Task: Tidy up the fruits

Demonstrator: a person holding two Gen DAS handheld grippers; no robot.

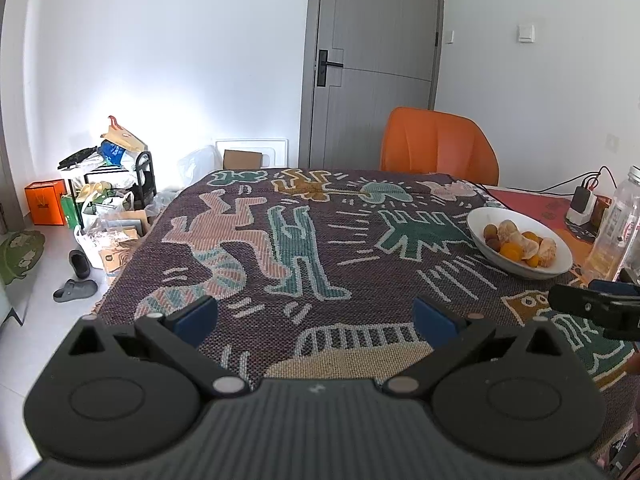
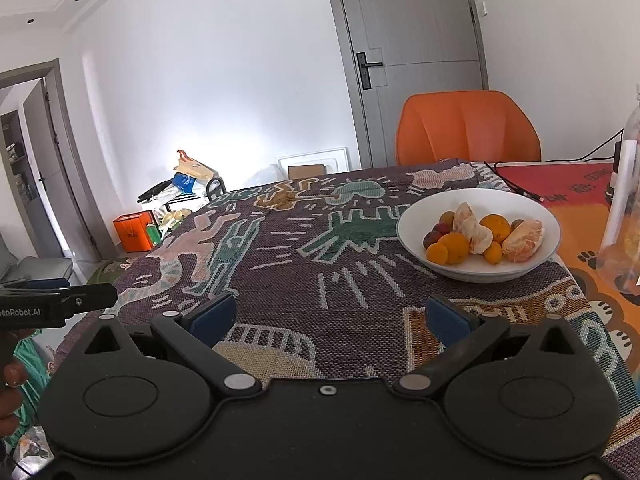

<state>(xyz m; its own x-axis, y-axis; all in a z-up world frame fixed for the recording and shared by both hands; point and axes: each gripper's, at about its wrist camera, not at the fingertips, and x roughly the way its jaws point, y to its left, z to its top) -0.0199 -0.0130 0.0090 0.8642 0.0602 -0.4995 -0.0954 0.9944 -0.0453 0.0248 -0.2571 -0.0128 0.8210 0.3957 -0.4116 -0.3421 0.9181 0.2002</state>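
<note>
A white bowl (image 2: 532, 220) stands on the patterned cloth at the table's right side, holding small oranges (image 2: 454, 246), peeled mandarins (image 2: 524, 240) and a few dark round fruits (image 2: 433, 238). It also shows in the left wrist view (image 1: 484, 220), far right. My left gripper (image 1: 316, 318) is open and empty above the near middle of the cloth, left of the bowl. My right gripper (image 2: 330, 318) is open and empty, short of the bowl and a little to its left. Each gripper shows at the edge of the other's view.
A clear plastic bottle (image 2: 624, 208) stands right of the bowl on an orange mat (image 2: 592, 236). An orange chair (image 2: 468, 128) stands behind the table. A charger with cables (image 1: 582, 200) lies at the back right. Bags, a rack and slippers (image 1: 76, 288) clutter the floor left.
</note>
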